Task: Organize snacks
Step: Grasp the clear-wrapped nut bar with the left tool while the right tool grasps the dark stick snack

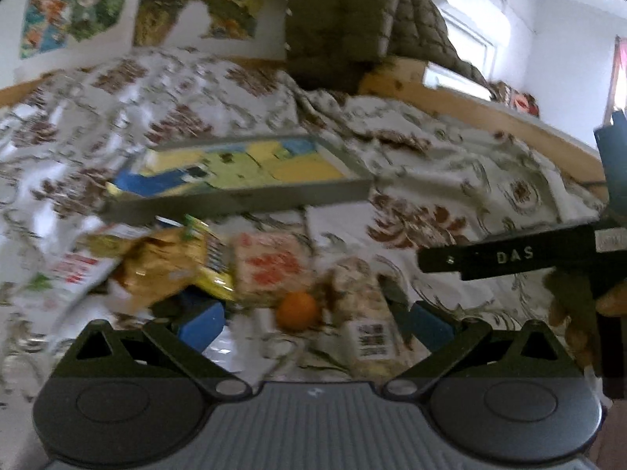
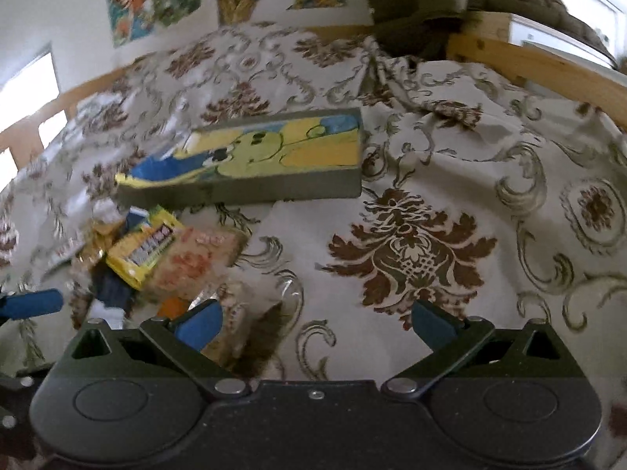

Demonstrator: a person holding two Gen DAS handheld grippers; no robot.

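Note:
A heap of snacks lies on the bedspread: a gold bag point(image 1: 156, 270), a yellow pack point(image 1: 211, 266) point(image 2: 145, 250), a pink-printed pack point(image 1: 270, 266) point(image 2: 192, 258), a small orange fruit point(image 1: 298, 309) point(image 2: 172, 305) and a pale barcoded pack point(image 1: 368, 313) point(image 2: 243, 313). Behind the heap sits a shallow grey box point(image 1: 243, 172) point(image 2: 250, 156) with a yellow, green and blue cartoon picture. My left gripper point(image 1: 315, 325) is open just above the fruit and the barcoded pack. My right gripper point(image 2: 315, 321) is open and holds nothing; its left finger is over the barcoded pack.
A brown-patterned white bedspread point(image 2: 411, 250) covers the bed. A wooden bed rail point(image 1: 490, 113) runs along the right. An olive quilted jacket point(image 1: 352, 27) hangs at the back, with posters point(image 1: 74, 8) on the wall. A hand point(image 1: 611, 301) holds the right tool's black bar point(image 1: 509, 256).

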